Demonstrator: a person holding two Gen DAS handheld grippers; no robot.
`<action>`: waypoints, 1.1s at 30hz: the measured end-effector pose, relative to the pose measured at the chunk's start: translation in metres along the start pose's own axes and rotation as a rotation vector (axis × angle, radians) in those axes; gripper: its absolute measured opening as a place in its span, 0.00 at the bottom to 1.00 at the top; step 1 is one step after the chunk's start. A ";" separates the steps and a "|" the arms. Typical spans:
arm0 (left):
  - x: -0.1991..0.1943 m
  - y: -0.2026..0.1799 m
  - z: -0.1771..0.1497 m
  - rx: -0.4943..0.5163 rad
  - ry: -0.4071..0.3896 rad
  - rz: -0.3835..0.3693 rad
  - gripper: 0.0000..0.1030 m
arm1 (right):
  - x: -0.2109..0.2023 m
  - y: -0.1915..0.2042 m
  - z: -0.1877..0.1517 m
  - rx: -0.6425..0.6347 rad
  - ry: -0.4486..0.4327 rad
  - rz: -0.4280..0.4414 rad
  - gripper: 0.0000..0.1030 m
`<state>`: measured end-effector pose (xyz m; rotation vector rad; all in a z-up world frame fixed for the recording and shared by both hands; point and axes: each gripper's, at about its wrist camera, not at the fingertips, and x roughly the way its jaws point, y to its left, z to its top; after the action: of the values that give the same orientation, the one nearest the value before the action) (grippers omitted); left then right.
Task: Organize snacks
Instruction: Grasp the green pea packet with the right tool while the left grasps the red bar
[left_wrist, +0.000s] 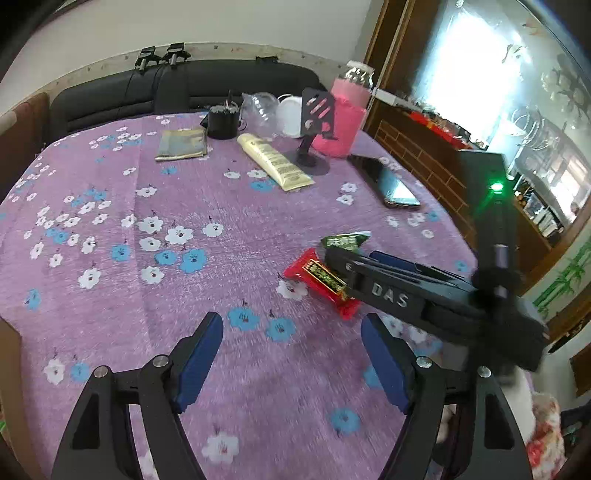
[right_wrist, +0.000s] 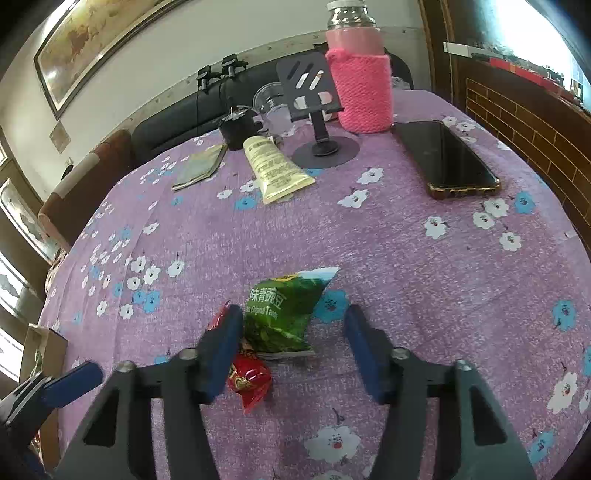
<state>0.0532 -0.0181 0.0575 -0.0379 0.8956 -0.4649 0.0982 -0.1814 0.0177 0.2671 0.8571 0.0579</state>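
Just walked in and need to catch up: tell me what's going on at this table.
A person works two handheld grippers over a purple flowered tablecloth. The right gripper is open, its fingers straddling a green crinkly snack packet. A red wrapped snack bar lies beside it. The left gripper is open and empty, short of both.

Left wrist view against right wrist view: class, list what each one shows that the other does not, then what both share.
Only the left wrist view shows the window and the white lidded tub.

Only the right wrist view shows the framed painting on the wall and the cardboard box beside the table.

Both share the green snack packet, red snack packet, cream tube, phone, phone stand, pink-sleeved bottle and floral tablecloth.
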 end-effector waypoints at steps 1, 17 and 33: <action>0.006 0.001 0.001 -0.006 0.006 0.002 0.78 | 0.002 0.000 0.000 0.002 0.007 0.018 0.37; 0.040 0.005 -0.012 -0.045 0.024 0.005 0.85 | -0.018 -0.031 0.014 0.167 0.011 0.201 0.15; 0.058 -0.026 -0.017 0.137 0.105 0.137 0.99 | 0.002 -0.017 0.005 0.089 0.024 0.087 0.38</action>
<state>0.0617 -0.0621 0.0096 0.1732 0.9603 -0.4015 0.1022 -0.1987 0.0149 0.3873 0.8732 0.1041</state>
